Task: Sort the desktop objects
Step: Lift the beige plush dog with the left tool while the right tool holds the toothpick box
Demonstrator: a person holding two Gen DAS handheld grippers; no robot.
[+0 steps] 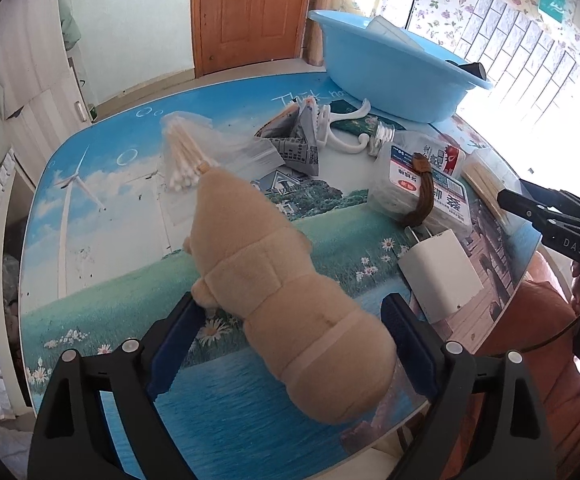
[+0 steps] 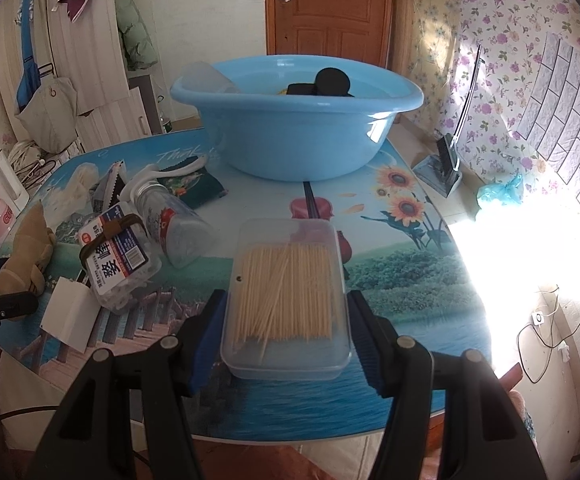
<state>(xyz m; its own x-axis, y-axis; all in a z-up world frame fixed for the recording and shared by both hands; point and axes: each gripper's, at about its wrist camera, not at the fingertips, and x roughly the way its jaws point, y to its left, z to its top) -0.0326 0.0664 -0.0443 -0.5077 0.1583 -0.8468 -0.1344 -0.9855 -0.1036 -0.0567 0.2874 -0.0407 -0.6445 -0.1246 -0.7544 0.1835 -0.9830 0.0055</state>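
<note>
My left gripper [image 1: 294, 344] is open around a tan plush toy [image 1: 285, 300] lying on the picture-printed table [image 1: 101, 280]; its blue pads stand on either side with gaps. My right gripper [image 2: 285, 336] straddles a clear box of toothpicks [image 2: 285, 300] resting on the table; the pads touch or nearly touch its sides. A blue basin [image 2: 290, 120] holding several items stands at the far edge; it also shows in the left wrist view [image 1: 390, 72].
Clutter at mid table: a clear floss-pick box [image 2: 117, 260] with a brown band, a lying bottle [image 2: 173, 224], a white charger [image 1: 438, 276], bagged cotton swabs [image 1: 185, 156], foil packets [image 1: 298, 136], white hooks [image 1: 346, 128], a green packet [image 2: 193, 188]. A door stands behind.
</note>
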